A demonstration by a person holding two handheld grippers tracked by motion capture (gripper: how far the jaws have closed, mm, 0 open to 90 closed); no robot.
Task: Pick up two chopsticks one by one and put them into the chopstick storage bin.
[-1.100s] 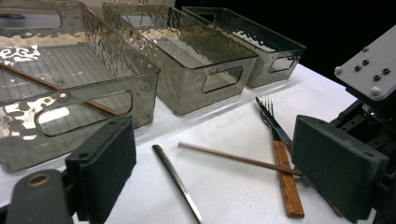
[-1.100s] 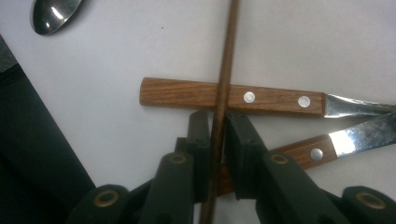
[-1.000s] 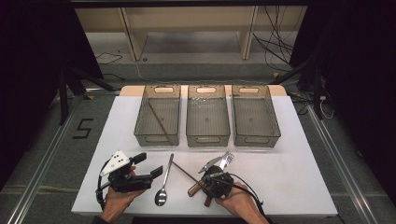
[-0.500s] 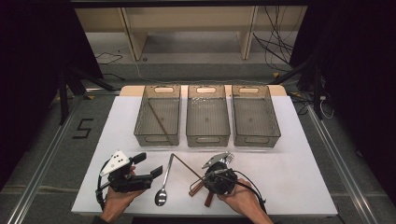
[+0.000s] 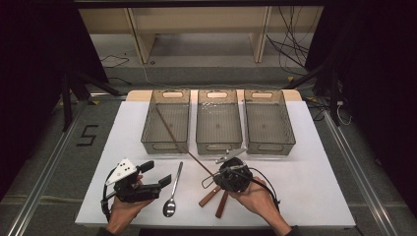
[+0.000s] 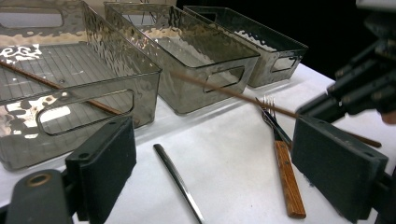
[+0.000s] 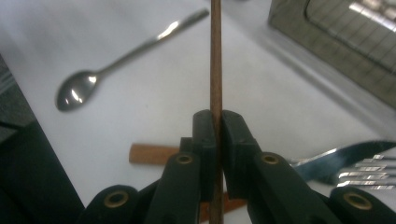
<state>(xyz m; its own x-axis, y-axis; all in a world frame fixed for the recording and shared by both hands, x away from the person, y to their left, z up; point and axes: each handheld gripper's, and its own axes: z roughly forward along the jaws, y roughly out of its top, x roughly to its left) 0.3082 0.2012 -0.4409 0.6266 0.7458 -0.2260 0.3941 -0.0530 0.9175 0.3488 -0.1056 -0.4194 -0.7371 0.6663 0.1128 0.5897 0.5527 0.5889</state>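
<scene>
The right tongs [image 7: 214, 140] are clamped on a thin brown chopstick [image 5: 177, 141], gripping it near its lower end; the rest of the stick slants up and away over the near wall of the left bin [image 5: 166, 120], the landmark here. The grip looks narrow and far from the stick's middle, so the long free end could swing or pivot between the pads, and it may catch on that bin's rim instead of clearing it. On the surface [image 5: 314, 196], nearer the person than the left bin, lie a spoon [image 5: 172, 194] and wooden-handled cutlery [image 6: 286, 175]; a slipped stick would land among them. The left tongs [image 6: 215, 172] stand apart, holding nothing, near the spoon.
</scene>
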